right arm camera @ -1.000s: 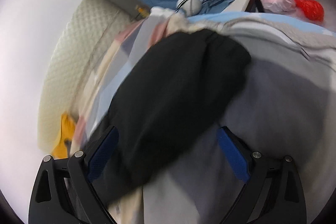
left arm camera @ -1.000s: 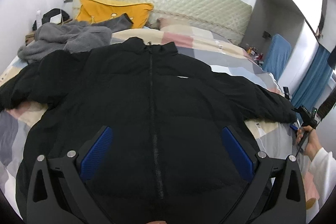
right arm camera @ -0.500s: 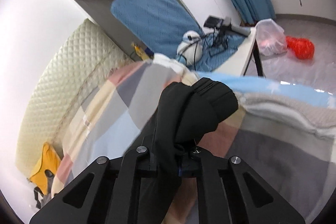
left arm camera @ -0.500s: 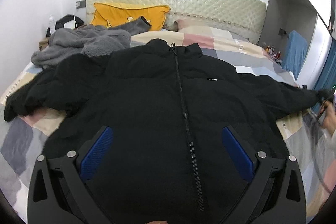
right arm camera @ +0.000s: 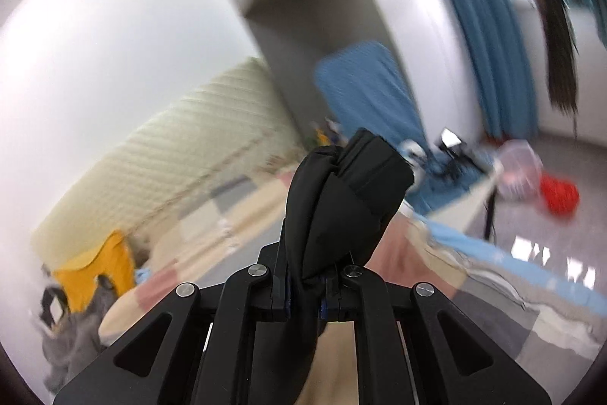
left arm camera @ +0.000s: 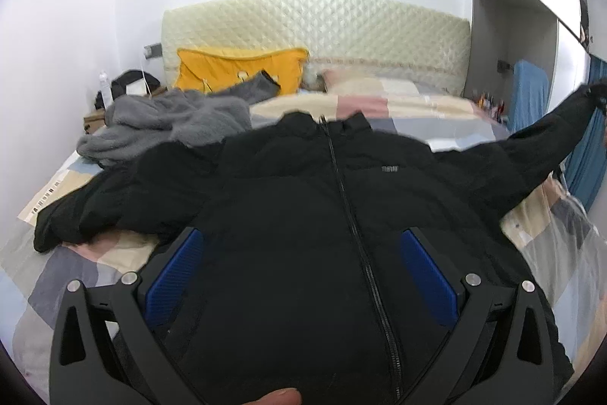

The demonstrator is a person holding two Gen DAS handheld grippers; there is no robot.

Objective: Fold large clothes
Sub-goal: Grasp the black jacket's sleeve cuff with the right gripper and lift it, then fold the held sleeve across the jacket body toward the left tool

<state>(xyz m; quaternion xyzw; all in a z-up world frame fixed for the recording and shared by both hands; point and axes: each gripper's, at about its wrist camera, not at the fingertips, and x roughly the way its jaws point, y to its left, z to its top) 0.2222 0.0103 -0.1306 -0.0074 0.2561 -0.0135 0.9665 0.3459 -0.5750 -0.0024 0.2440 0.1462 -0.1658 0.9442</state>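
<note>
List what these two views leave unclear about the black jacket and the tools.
- Jacket hem: left wrist view, cut off by the bottom edge and the open left tool.
- Sleeve beyond the cuff: right wrist view, hidden behind the right tool clamped on it.
- Chest label: too small to read.
- Bedside clutter: smeared by motion blur.

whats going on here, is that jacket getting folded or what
Yes, it looks like the start of a fold. A black jacket lies zipped and face up on the bed. The right gripper is shut on the cuff of the sleeve and holds it raised off the bed. The left gripper hovers open over the jacket's lower front, gripping nothing. The other sleeve lies flat.
</note>
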